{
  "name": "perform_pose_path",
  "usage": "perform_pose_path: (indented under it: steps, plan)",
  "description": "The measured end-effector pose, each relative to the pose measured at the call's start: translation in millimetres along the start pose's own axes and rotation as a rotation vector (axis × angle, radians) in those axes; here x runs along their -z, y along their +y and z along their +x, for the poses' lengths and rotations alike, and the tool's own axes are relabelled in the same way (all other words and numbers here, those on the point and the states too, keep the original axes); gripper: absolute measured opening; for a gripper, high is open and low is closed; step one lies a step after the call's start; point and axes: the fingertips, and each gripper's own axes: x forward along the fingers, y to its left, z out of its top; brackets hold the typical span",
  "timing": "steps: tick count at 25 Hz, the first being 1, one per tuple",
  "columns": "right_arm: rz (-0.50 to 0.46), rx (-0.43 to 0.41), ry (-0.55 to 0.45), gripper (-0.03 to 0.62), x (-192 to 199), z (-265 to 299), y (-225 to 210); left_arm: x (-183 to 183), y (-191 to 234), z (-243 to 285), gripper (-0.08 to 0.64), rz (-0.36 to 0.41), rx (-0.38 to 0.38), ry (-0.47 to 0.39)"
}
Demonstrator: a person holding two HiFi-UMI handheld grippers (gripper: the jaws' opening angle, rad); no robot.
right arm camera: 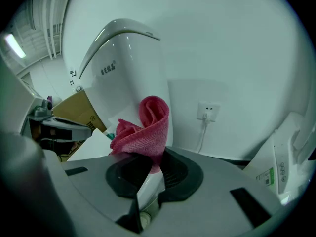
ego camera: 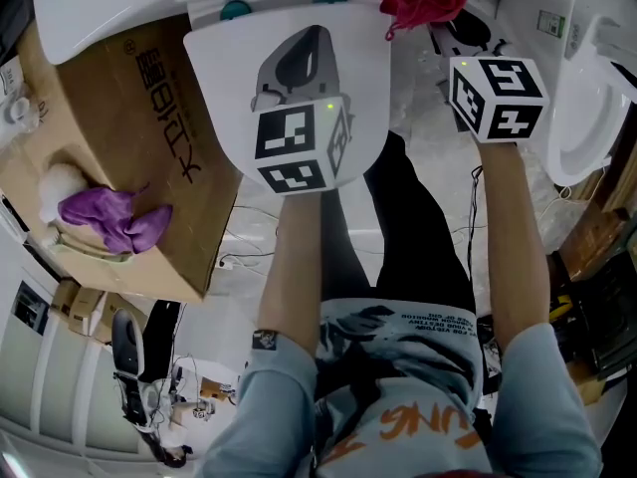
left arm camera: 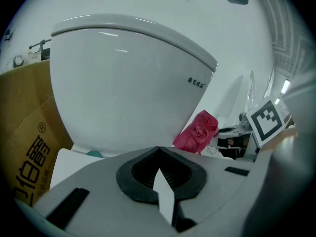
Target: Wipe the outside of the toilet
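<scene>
Pink-red cloth (right arm camera: pixel 145 127) is bunched up and pinched in the right gripper (right arm camera: pixel 148 157), jaws clamped on its lower edge, the rest sticking up in front of the toilet (ego camera: pixel 363 88). From the head view it sits by the back right corner of the closed lid (ego camera: pixel 219 78), near the tank (left arm camera: pixel 123 83), but can't tell if it's touching porcelain. Left gripper (left arm camera: pixel 158 151) has its jaws closed w/ nothing in them and hovers over the lid. Imo this is the very start of the wipe, no sign of any part done. Next move prob needs the cloth pressed onto the tank side or lid and dragged w/o loosening the clamp. Only a small bit looks gripped, so it could slip out. Writing: the tank has a tiny dark logo (left arm camera: pixel 196 82), too small to read. Cardboard box (ego camera: pixel 149 147) on the left has big Chinese characters + an ® mark, can't vouch for a reading. Purple rag (ego camera: pixel 114 217) lies on that box, unused atm.
</scene>
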Motion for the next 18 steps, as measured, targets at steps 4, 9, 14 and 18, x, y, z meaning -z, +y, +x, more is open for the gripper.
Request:
perform_pose_path:
  steps: [4,9,14,18]
  plan:
    - [-0.002,0.021,0.024,0.064,19,-11,3,5,7,-8,0.024,-0.010,-0.008,0.001]
    - [-0.041,-0.016,0.066,0.064,38,-13,36,13,30,-24,0.024,-0.036,-0.037,-0.004]
    - [-0.102,-0.082,0.088,0.064,42,-2,91,24,62,-43,0.024,-0.064,-0.062,-0.007]
    - [-0.188,-0.158,0.085,0.065,30,15,142,32,90,-58,0.023,-0.099,-0.096,-0.014]
